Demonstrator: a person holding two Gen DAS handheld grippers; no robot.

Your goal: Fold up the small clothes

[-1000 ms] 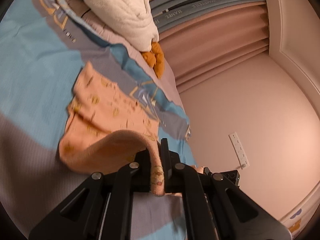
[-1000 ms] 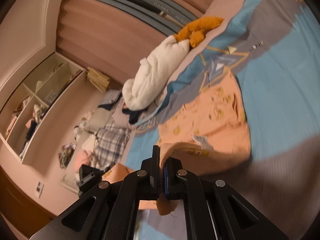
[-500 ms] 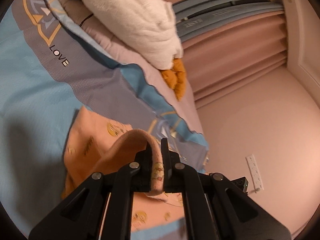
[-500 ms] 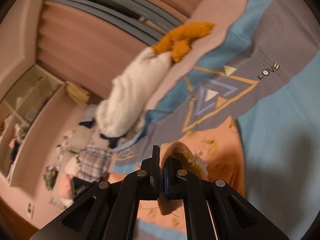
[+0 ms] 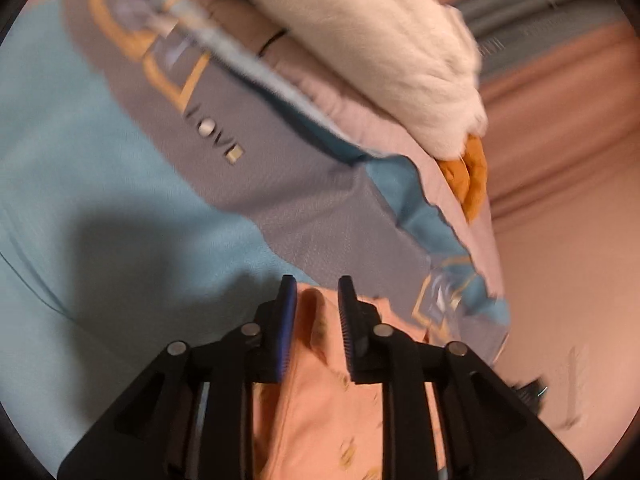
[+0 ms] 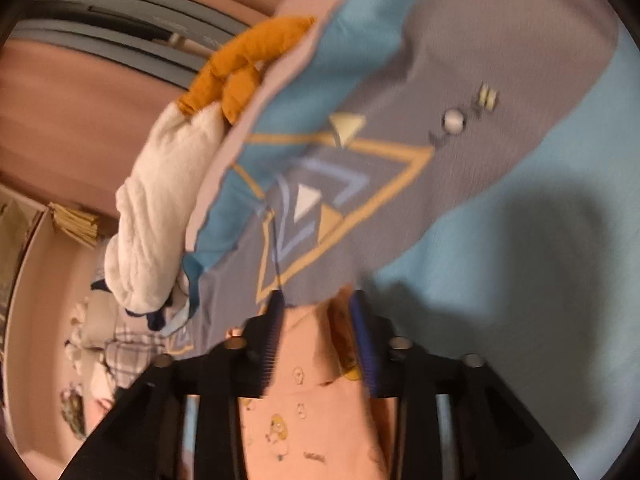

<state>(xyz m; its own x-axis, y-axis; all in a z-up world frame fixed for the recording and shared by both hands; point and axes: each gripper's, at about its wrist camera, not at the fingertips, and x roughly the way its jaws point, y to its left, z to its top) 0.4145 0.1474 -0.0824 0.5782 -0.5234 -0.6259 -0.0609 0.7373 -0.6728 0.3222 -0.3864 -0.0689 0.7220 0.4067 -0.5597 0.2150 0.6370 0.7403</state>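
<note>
A small peach garment (image 5: 320, 400) with tiny cartoon prints lies on the blue and grey bedspread (image 5: 80, 160). Its folded-over edge lies between the fingers of my left gripper (image 5: 317, 304), whose jaws are opening, with a gap between the pads and the cloth. In the right wrist view the same garment (image 6: 304, 400) lies under and between the fingers of my right gripper (image 6: 318, 316). Those jaws are opening too, and the cloth edge sits loose between them. The near part of the garment is hidden by the gripper bodies.
A white fluffy blanket (image 5: 380, 40) and an orange plush toy (image 5: 468, 176) sit at the bed's far edge, by the pink curtains. In the right wrist view, clothes (image 6: 120, 352) are piled beyond the bed, near an open shelf (image 6: 24, 240).
Both grippers carried the garment's edge forward over the rest of it and sank toward the bed. Both were shut on the cloth; now their jaws have parted and the cloth lies loose.
</note>
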